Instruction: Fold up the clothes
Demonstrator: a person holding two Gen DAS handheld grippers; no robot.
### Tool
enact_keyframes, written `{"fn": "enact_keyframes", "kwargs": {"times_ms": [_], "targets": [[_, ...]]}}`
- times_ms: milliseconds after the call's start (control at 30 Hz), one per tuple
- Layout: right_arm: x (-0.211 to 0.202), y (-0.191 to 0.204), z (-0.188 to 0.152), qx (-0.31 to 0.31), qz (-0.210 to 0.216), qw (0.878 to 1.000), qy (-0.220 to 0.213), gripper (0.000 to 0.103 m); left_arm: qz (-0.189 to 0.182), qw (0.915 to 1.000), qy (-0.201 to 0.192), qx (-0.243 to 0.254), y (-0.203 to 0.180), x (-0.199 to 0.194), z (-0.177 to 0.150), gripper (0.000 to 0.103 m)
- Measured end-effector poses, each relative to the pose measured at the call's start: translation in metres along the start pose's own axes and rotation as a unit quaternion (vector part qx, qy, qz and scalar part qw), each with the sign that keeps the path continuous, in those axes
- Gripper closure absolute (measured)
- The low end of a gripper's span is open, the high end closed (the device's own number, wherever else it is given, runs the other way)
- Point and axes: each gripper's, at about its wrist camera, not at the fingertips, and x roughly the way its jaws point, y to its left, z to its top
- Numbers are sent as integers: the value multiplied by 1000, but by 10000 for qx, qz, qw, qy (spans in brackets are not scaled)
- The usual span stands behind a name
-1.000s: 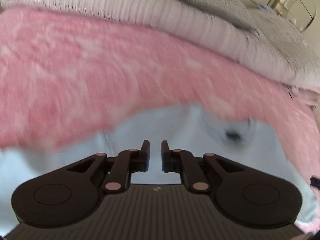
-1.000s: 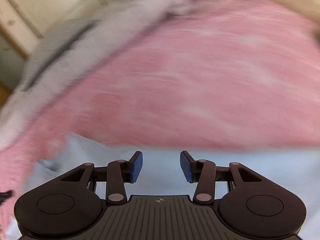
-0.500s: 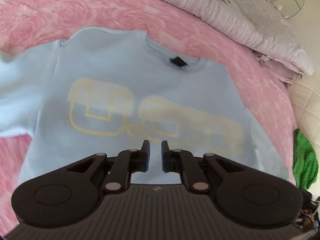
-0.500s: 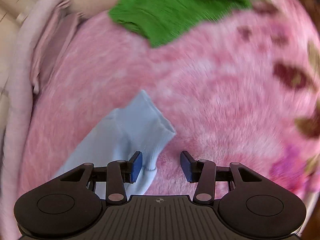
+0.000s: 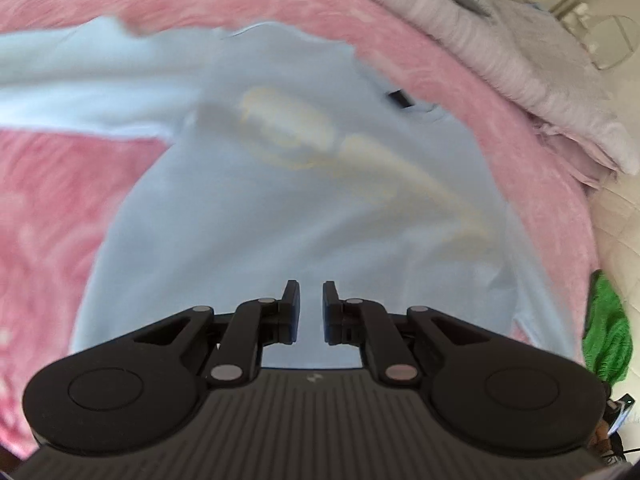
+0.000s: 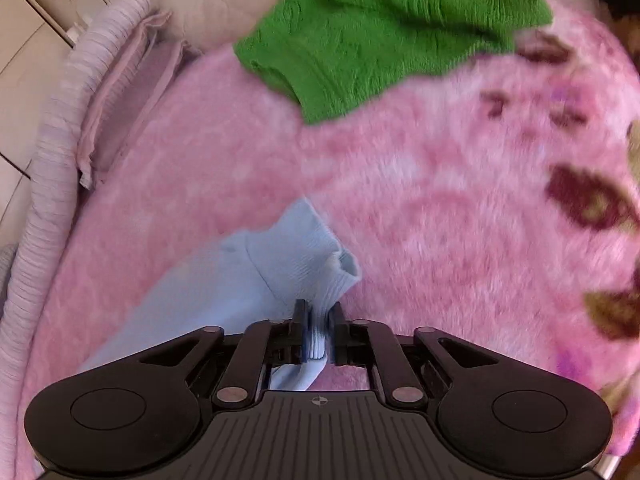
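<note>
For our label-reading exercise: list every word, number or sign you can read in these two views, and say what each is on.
Yellow print on the light blue sweatshirt: letters, too blurred to read.
Small dark neck tag: too blurred to read.
Green knitted garment, pink fluffy blanket: no text.

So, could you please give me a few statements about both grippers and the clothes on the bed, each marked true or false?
1. The right gripper is shut on the light blue sweatshirt's cuff. True.
2. The left gripper holds the hem. False: its jaws stand apart with nothing between them, above the light blue sweatshirt.
3. The green garment lies beyond the cuff. True.
4. The sweatshirt lies on a white sheet. False: it lies on a pink fluffy blanket.
</note>
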Motion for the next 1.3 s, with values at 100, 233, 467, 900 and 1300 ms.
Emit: {"fn": "enact_keyframes", "kwargs": {"times_ms": [100, 233, 467, 900, 1300], "targets": [[-15, 13, -30, -224, 263, 9982, 484, 77, 224, 9997, -29, -82, 20, -15, -10, 94], [-36, 30, -70, -521, 612, 9904, 1126, 64, 506, 9986, -105, -72, 48, -37, -20, 84], [-72, 59, -141, -1032, 1212, 9617, 2231, 64, 552, 9978, 35, -357, 108, -53, -34, 80], [-83, 102, -245, -1727, 687, 9449, 2693, 88, -143, 9936, 599, -952, 164, -20, -67, 96], [-93, 149, -268, -3345, -251, 9075, 2528, 61, -303, 9950, 734, -605, 182, -53, -67, 81]]}}
